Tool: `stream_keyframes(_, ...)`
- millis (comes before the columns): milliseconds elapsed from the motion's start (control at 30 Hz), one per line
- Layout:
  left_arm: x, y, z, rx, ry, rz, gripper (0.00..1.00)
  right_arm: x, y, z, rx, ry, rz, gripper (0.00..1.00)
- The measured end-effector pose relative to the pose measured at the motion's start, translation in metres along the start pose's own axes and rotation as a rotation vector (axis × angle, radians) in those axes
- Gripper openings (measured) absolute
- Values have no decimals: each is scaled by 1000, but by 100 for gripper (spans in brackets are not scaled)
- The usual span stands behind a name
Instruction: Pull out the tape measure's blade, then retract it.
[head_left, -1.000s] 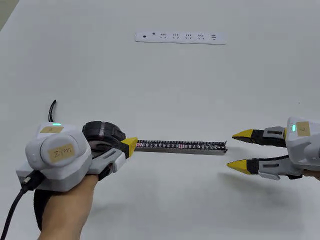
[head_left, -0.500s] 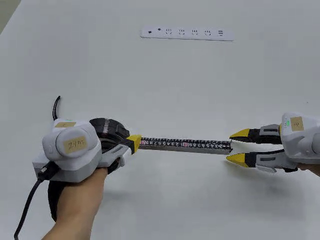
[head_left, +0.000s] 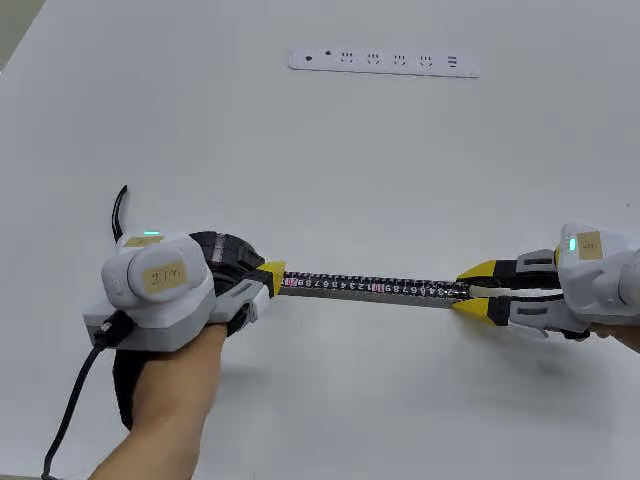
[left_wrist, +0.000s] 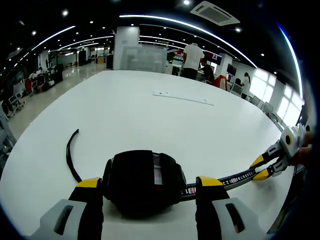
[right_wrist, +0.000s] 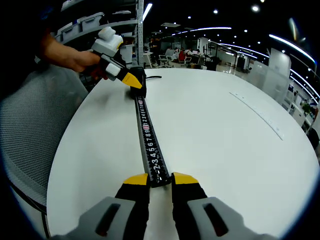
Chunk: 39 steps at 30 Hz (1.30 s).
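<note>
The left hand-held gripper (head_left: 256, 289) clamps the tape measure case (left_wrist: 142, 175); the blade (head_left: 370, 288) runs from it to the right hand-held gripper (right_wrist: 160, 179), which pinches its tip. That thin pinch (just the end) may slip, whipping the blade back.

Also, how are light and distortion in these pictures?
Head view: soft even light, faint shadows on the table, tape measure blade digits legible. Left gripper view: fisheye bends the table edge and ceiling light strips. Right gripper view: digits sharp near the jaws, background dim.
</note>
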<state>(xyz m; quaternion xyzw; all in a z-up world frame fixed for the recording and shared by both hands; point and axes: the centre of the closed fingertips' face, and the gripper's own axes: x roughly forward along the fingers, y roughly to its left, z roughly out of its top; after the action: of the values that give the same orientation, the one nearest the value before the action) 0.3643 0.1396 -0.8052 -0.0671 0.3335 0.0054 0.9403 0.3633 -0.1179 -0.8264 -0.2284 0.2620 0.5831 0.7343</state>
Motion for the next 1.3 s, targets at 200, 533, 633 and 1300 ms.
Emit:
stream_keyframes(200, 2, 4, 0, -20, -2, 14, 69, -1, 0, -1, -9, -4, 4, 14)
stream_keyframes(533, 1, 6, -1, -14, -3, 28, 64, -1, 0, -2, 1, -3, -6, 13)
stream_keyframes(633, 1, 6, -1, -13, -4, 33, 64, -1, 0, -2, 5, -2, -6, 13)
stream_keyframes(1300, 1, 8, -2, -10, 7, 31, 60, -1, 1, -1, 1, 5, -4, 12)
